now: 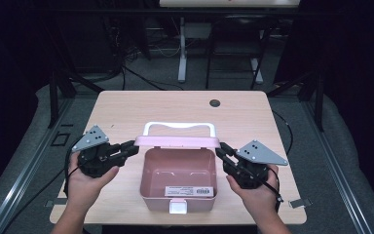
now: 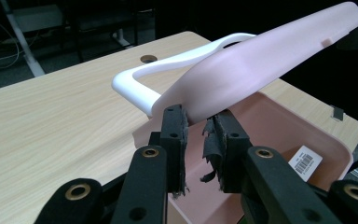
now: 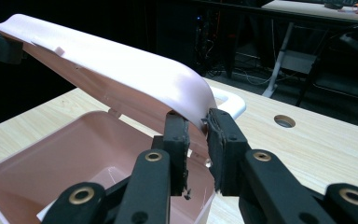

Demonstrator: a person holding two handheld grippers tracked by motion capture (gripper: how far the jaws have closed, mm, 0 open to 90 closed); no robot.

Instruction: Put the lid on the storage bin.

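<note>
pink box (image 1: 177,173): 1 | lid (image 1: 177,142): 1 | white handle (image 1: 179,126): 1 | barcode label (image 1: 190,191): 1 | hand-held gripper: 2, left (image 1: 135,147), right (image 1: 219,148) | surface (image 1: 121,109): 1

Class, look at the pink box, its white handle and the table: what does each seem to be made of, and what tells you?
Pink box: likely moulded plastic, smooth and matte; thin even walls, rounded corners, soft sheen on its lid.
White handle: probably plastic too, glossier, in one rounded piece.
Table: pale wood-look top, perhaps laminate; straight printed-looking grain, flat finish.
</note>
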